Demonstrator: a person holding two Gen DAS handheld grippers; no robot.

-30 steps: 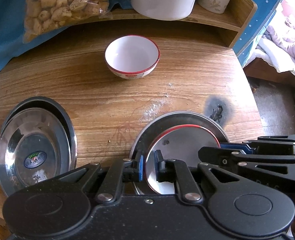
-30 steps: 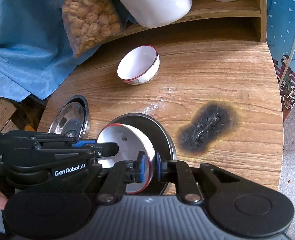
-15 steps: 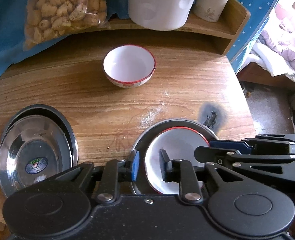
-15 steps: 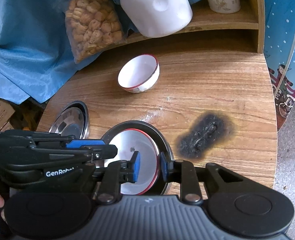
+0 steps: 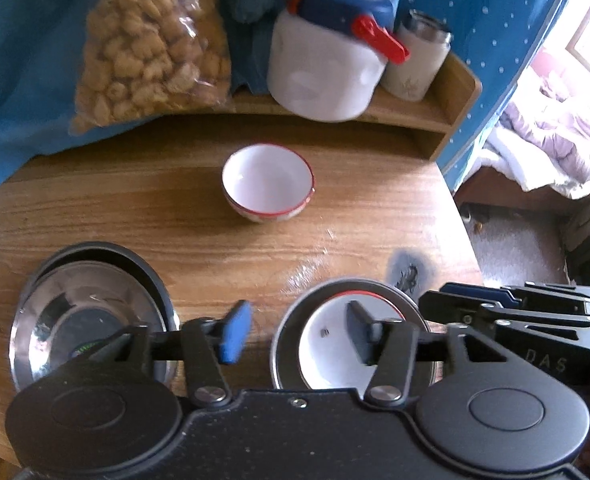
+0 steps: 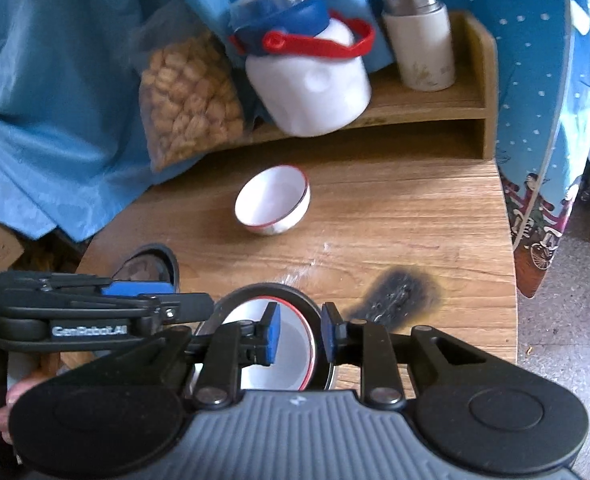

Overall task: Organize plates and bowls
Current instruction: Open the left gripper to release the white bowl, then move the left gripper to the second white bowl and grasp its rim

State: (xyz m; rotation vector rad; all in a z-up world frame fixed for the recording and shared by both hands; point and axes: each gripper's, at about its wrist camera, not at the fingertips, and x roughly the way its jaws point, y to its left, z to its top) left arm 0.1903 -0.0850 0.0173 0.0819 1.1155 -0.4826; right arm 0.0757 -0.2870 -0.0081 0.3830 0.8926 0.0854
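A white plate with a red rim (image 5: 327,356) lies inside a steel plate (image 5: 295,312) at the table's near edge. My left gripper (image 5: 297,332) hovers over their left side, jaws opening, and neither pad touches the plates below. My right gripper (image 6: 301,334) is open a little above the white plate (image 6: 291,372); that plate's right rim shows between the pads, which do not touch it. A second steel plate (image 5: 83,320) rests to the left. A white bowl with a red rim (image 5: 269,182) stands alone mid-table, also seen in the right wrist view (image 6: 273,200).
A wooden shelf (image 6: 435,108) at the back carries a white jug (image 6: 307,88) with a red handle and a white flask (image 6: 419,40). A bag of snacks (image 5: 151,48) leans on blue cloth. A burn mark (image 6: 399,296) lies right of the plates.
Both grippers let go of the white plate, which was tilted between them and now lies flat in the steel plate. Both hands have risen; the left jaws spread wide, the right slightly.
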